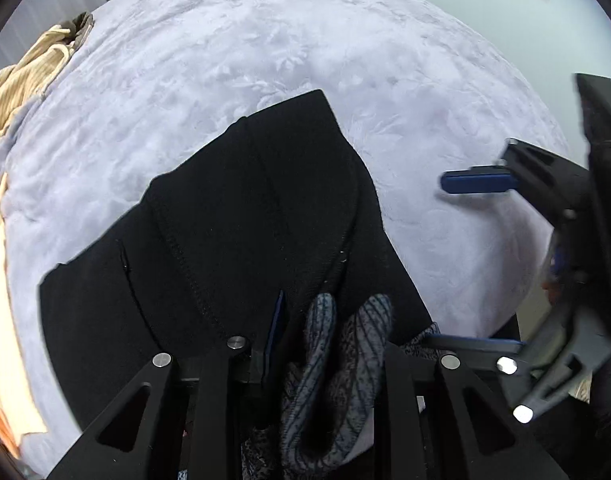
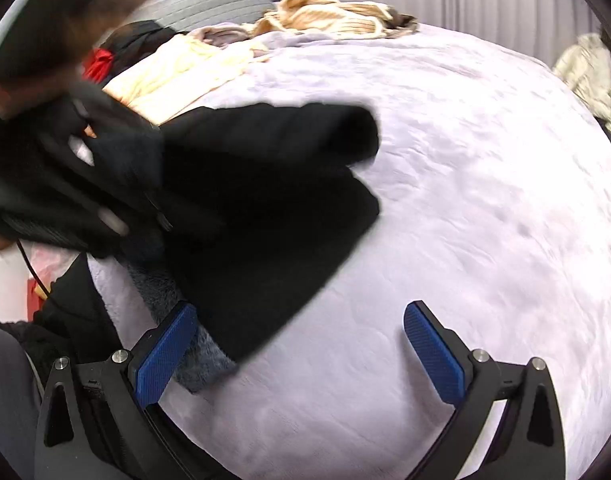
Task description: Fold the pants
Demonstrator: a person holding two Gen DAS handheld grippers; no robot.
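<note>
Black pants (image 1: 241, 216) on lavender blanket (image 1: 225, 60), long axis running away from left gripper (image 1: 325, 320), which is clamped on their near edge; right gripper (image 2: 299, 354) spread wide, empty, just right of pants, farther off

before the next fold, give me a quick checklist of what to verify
1. Left gripper has hold of the black pants: ok, shut on the fabric along with a gray patterned cloth.
2. Right gripper free to take a grip: ok, open and holding nothing.
3. Pants lying flat: not ok, one end is lifted and curled.
4. Room on the bedspread ahead: ok.
5. Other clothes out of the way: ok, piled at the far edge.
</note>
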